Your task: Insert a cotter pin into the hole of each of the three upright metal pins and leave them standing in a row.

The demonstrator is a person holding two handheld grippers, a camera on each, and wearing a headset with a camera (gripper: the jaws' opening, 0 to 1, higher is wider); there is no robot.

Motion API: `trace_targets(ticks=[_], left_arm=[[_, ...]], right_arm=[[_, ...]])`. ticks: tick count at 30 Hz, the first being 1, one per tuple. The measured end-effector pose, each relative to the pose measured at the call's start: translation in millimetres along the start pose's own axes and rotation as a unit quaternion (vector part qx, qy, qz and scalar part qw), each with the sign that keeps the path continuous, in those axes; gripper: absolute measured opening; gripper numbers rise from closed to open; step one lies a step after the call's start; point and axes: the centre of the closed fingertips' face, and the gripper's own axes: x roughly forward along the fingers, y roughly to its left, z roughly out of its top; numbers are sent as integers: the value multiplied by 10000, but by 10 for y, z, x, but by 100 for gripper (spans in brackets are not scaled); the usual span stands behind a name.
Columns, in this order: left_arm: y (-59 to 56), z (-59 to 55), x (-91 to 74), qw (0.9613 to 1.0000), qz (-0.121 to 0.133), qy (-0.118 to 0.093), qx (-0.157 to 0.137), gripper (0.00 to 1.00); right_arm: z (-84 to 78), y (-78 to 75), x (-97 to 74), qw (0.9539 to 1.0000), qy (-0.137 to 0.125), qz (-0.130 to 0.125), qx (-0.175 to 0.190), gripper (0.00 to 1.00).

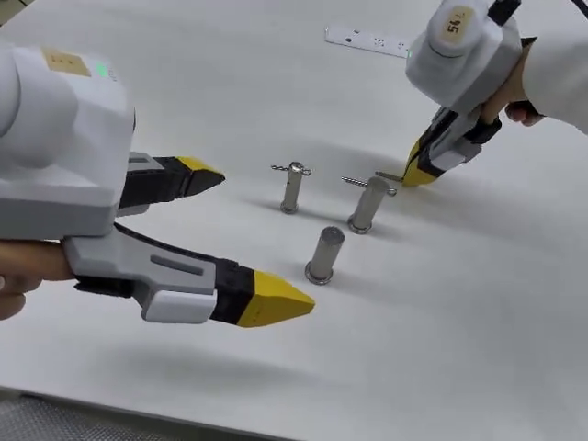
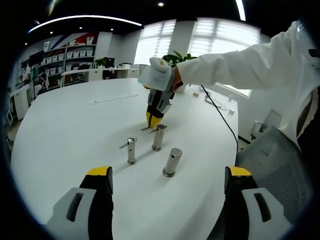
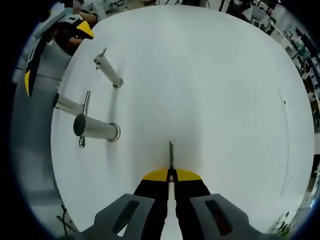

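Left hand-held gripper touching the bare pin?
Apart. Left gripper view: the bare pin stands between the open jaws of the left hand-held gripper, with white table showing on both sides. Head view shows a gap at the near tip too.

Bright, even light is falling on the white bench. Overhead, ceiling strips are glowing; windows are blowing out. The metal pins are casting soft, faint shadows. Fisheye is bending both gripper views' edges.

cotter pin — rear hidden, power strip part-covered
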Motion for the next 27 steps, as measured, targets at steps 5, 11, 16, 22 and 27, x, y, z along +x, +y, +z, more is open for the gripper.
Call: trace_targets(ticks=[5,11,16,22,27], left_arm=[[6,25,-25,10000,69,-35,42,91],[1,26,-50,10000,68,-68,7,90],[-66,-9,-58,10000,-42,34,77,82],[-143,2,-41,9999,-78,-33,60,82],[-210,26,-35,9999,-86,-52,101,82]], right_arm=[[-3,-56,23,9995,285,33,-90,0],[-14,-32,19,9986,473,24,-217,0],[-31,-8,12,9987,483,-39,-169,0],[-21,-3,15,9988,416,-52,-239,0],[-58,-23,11,9985,471,-115,-236,0]])
